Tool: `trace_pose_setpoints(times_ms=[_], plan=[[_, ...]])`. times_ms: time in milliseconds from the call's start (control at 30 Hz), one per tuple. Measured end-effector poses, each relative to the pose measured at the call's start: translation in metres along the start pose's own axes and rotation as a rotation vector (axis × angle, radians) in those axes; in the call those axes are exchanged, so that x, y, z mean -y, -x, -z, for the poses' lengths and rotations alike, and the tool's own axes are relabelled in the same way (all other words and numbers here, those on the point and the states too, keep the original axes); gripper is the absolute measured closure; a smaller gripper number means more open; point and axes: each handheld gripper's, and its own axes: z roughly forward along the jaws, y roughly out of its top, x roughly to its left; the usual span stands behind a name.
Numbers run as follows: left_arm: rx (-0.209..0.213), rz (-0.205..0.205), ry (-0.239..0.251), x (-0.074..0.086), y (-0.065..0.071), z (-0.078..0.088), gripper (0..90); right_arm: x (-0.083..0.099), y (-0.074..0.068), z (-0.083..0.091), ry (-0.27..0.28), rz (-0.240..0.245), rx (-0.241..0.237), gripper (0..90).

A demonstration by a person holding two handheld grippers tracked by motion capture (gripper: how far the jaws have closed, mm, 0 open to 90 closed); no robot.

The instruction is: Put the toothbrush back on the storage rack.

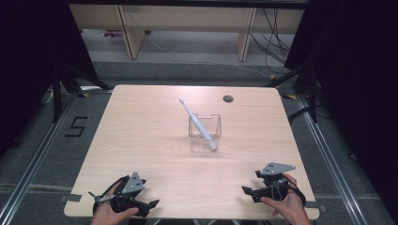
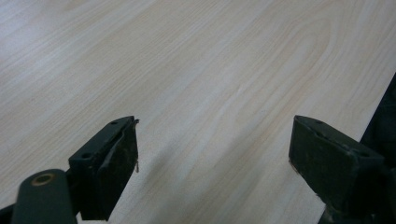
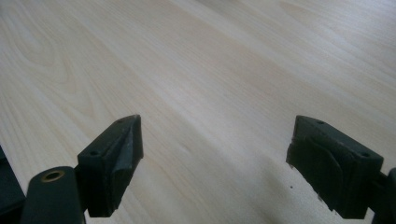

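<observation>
Near the middle of the table (image 1: 141,140), a little toward its far side, stands a clear square cup (image 1: 204,133) with a white toothbrush (image 1: 199,125) in it. The toothbrush leans: its thick handle end sits low in the cup at the near right corner, and its thin head rises out over the far left rim, pointing away from the person. Whether the handle end rests on the cup's floor or against its wall is hard to tell through the clear plastic.

Both grippers lie well apart from the cup, at the near edge of the table. The left gripper (image 1: 151,204) is at the near left corner, held in the person's left hand (image 1: 109,211), its jaws pointing toward the right along the edge. In the left gripper view (image 2: 215,154) its two black jaws stand wide apart with bare wood between them, and nothing is gripped.

The right gripper (image 1: 246,191) is at the near right corner in the right hand (image 1: 287,204), its jaws pointing left. In the right gripper view (image 3: 215,154) its jaws are likewise spread wide over bare wood and hold nothing.

Beyond the cup, near the far edge, a small round hole (image 1: 228,99) is set into the tabletop.
</observation>
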Motion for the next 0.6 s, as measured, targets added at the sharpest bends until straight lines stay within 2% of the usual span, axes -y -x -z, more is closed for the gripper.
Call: trace_pose_setpoints(times_ms=[67, 133, 200, 267, 300, 467, 567, 600], plan=[[0.001, -0.001, -0.001, -0.0001, 0.0, 0.0, 15.1, 0.0018, -0.003, 0.0007, -0.006, -0.046, -0.007, 17.8], [0.001, -0.001, -0.001, 0.0, 0.0, -0.0001, 15.1, 0.0017, -0.0013, 0.0009, -0.008, -0.028, 0.0, 17.9], [0.0, -0.001, -0.001, 0.0, 0.0, 0.0, 15.1, 0.0016, -0.002, 0.0018, -0.006, -0.029, -0.003, 17.9], [0.0, -0.001, -0.001, 0.0, -0.0001, 0.0, 15.1, 0.0016, -0.005, 0.0029, -0.011, -0.061, -0.004, 17.9], [0.0, -0.002, -0.001, 0.0, -0.0001, 0.0, 15.1, 0.0015, -0.0039, 0.0026, -0.008, -0.046, -0.007, 17.9], [0.001, -0.002, -0.002, -0.0001, -0.0002, -0.0002, 15.1, 0.002, -0.0026, 0.0022, -0.008, -0.036, -0.008, 17.9], [0.0, -0.002, -0.002, -0.0001, 0.0, -0.0001, 15.1, 0.0017, -0.0039, 0.0023, -0.012, -0.049, -0.011, 18.3], [0.0, -0.002, -0.001, -0.0001, 0.0, -0.0001, 15.1, 0.0015, -0.0018, 0.0023, -0.005, -0.025, -0.002, 18.3]])
